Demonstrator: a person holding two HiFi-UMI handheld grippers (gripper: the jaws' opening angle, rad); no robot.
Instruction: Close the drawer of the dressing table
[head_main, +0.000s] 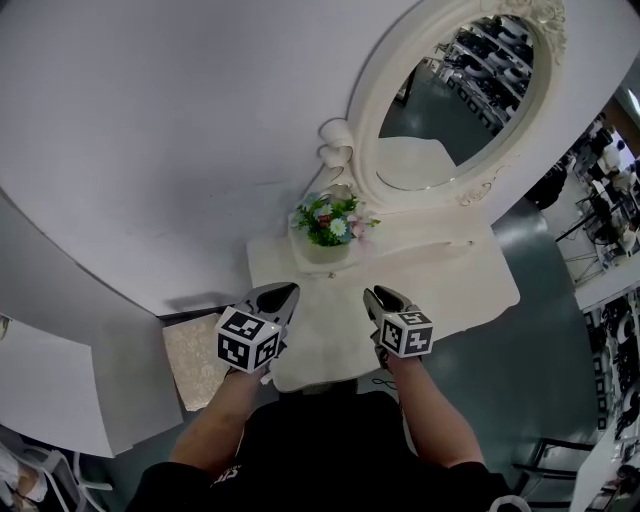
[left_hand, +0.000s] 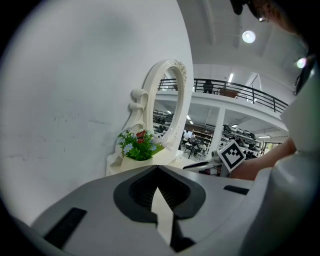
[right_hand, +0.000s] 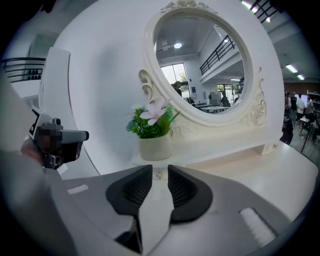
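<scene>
The white dressing table (head_main: 455, 272) stands against a curved white wall, with an oval mirror (head_main: 455, 95) and a pot of flowers (head_main: 328, 228) on it. Both grippers hover over the near part of the tabletop, side by side and pointing at the mirror. My left gripper (head_main: 288, 292) (left_hand: 157, 168) has its tips together with nothing between them. My right gripper (head_main: 372, 295) (right_hand: 159, 170) has a narrow gap between its pads and holds nothing. The drawer front lies below the table's near edge, hidden by my arms and body. The flowers (right_hand: 152, 131) stand straight ahead in the right gripper view.
A beige patterned stool top (head_main: 200, 360) sits low on the table's left. A white panel (head_main: 50, 390) leans at the far left. Grey floor (head_main: 540, 350) runs to the right, with desks and people (head_main: 610, 200) beyond.
</scene>
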